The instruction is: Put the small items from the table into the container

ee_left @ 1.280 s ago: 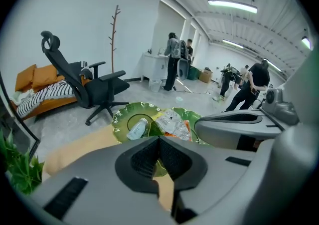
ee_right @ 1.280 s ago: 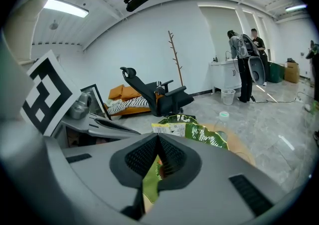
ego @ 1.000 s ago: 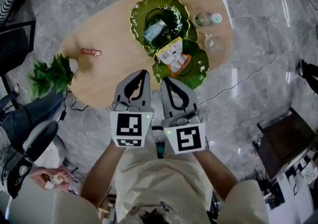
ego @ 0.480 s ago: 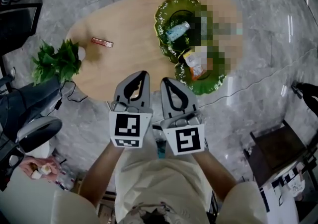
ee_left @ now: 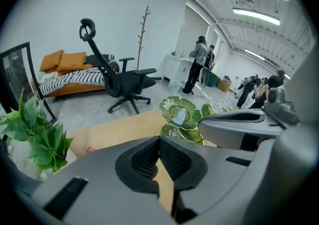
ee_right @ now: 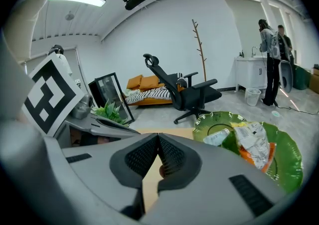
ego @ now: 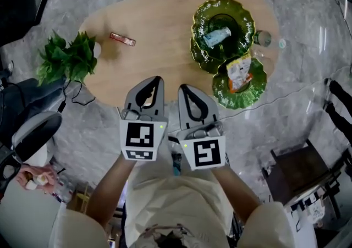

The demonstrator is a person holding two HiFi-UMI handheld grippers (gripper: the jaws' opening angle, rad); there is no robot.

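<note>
The table [ego: 165,27] has shifted rightward; left tool [ego: 158,79] and right tool [ego: 182,87] stay closed, empty; packet [ego: 122,39] print illegible.

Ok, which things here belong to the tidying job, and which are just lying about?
Job: red packet, loose on the table; far green dish holding a pale packet; near green dish holding an orange snack bag.
Lying about: leafy plant, clear glassware, office chair.

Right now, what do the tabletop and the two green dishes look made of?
Tabletop: light wood or wood-look laminate with a low sheen. It shows an even tan colour with faint grain.
Larger green dish and smaller green dish: glossy glass or glazed ceramic, I cannot tell which. Their scalloped rims catch bright highlights.
</note>
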